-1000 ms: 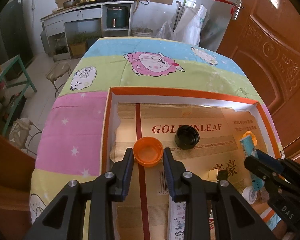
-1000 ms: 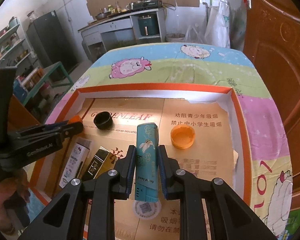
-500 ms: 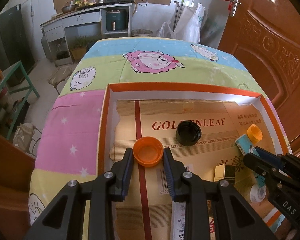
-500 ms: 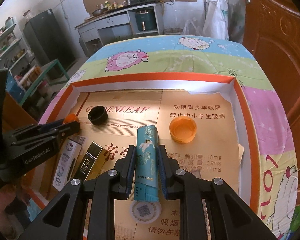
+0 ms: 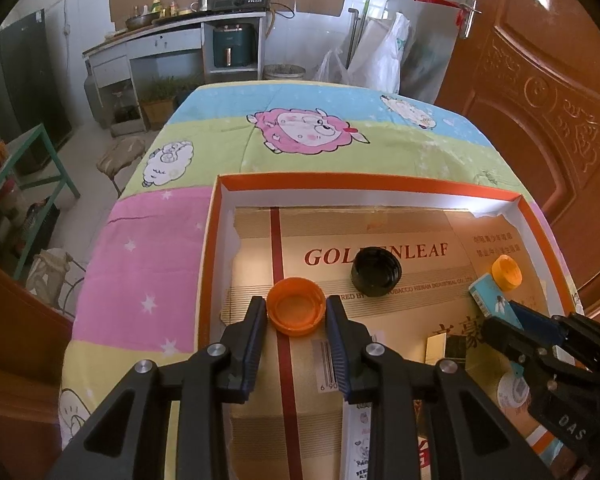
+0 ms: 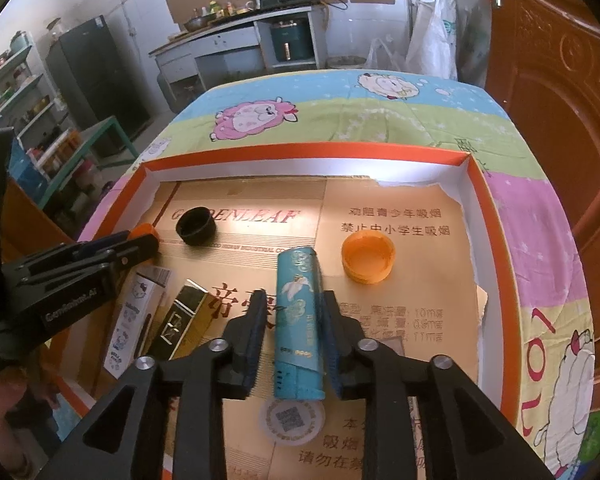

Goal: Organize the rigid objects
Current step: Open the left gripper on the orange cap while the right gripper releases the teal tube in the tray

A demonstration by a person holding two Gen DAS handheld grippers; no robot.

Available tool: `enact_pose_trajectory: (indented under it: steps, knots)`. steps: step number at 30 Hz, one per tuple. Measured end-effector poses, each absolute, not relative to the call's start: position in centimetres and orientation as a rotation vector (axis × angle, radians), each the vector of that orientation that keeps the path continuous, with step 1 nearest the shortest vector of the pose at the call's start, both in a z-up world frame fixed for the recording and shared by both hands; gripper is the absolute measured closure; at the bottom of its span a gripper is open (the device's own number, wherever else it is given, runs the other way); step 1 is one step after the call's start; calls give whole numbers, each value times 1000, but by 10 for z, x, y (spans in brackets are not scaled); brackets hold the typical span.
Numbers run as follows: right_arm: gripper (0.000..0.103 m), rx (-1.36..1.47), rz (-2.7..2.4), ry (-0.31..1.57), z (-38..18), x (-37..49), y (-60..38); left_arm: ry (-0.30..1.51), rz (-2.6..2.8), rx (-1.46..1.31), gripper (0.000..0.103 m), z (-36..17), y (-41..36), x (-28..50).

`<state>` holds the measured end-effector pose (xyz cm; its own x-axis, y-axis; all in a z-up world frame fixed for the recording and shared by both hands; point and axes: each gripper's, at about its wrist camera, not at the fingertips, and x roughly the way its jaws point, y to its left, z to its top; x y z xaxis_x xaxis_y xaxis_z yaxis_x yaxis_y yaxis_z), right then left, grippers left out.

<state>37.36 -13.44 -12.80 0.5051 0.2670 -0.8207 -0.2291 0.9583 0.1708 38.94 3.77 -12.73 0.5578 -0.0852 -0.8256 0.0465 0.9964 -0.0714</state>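
The right gripper is letting go: its jaws are opening around the teal box, which lies lengthwise between the fingers on the cardboard floor of the orange tray. A sliver of gap shows along each pad, so the box appears to rest on the floor by itself, though the fisheye makes that hard to confirm on the left side. Beyond the right fingertip and a little off to its right sits an orange cap, open side up; off to the left of the fingers lie a gold-and-black box and a white cartoon-printed box, side by side.

The left gripper has its jaws partly apart, pinching a second orange cap between the fingertips, both pads touching its rim. A black cap stands ahead and to the right of that gripper's fingers.

The step in hand looks like setting the teal box down in line with the other boxes. To finish it cleanly, the jaws should spread until both pads are plainly clear, and then the gripper should back straight out along the box's length, without sideways drift, so neither finger drags or twists the box. The left hand would do best to hold its cap quiet meanwhile.
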Motion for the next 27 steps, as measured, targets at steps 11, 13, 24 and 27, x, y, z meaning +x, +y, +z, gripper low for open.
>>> enact_pose_trajectory:
  steps: [11,13,24,27]
  knots:
    - [58,14,275,952,-117,366,-134,949,-65,-28,73,-121,37,386]
    - [58,17,274,951,-117,365,-135,941,-63,-25,73,-119,36,386]
    - [58,12,251,930,-111,353,-143,921,-75,-25,55,-114,34,381]
    - [58,17,249,924,-109,348,-147,914,-79,-28,55,-111,33,378]
